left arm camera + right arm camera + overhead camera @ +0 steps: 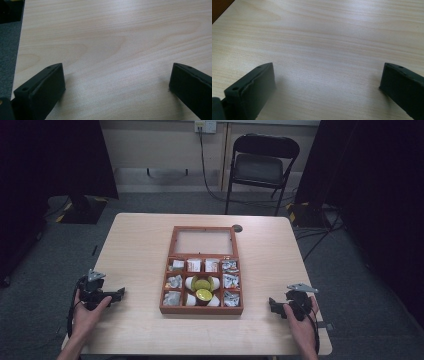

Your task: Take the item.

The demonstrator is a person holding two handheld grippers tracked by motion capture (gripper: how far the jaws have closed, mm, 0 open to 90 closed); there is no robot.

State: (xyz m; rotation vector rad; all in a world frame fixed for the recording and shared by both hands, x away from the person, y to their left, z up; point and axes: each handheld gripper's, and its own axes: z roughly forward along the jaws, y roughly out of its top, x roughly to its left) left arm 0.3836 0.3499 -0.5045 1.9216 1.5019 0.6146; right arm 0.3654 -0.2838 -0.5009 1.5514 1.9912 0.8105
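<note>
High view: box (201,310) of packets (230,281)

Open wooden box (201,309) mid-table (135,245), hand-held gripper (116,294) each side.

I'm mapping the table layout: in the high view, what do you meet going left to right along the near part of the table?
left gripper → wooden compartment box → right gripper

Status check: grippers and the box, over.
Left gripper open, empty, resting on table. Right gripper open, empty, on table. Wooden box centred between them, lid open, compartments full. Nothing in the way.
</note>
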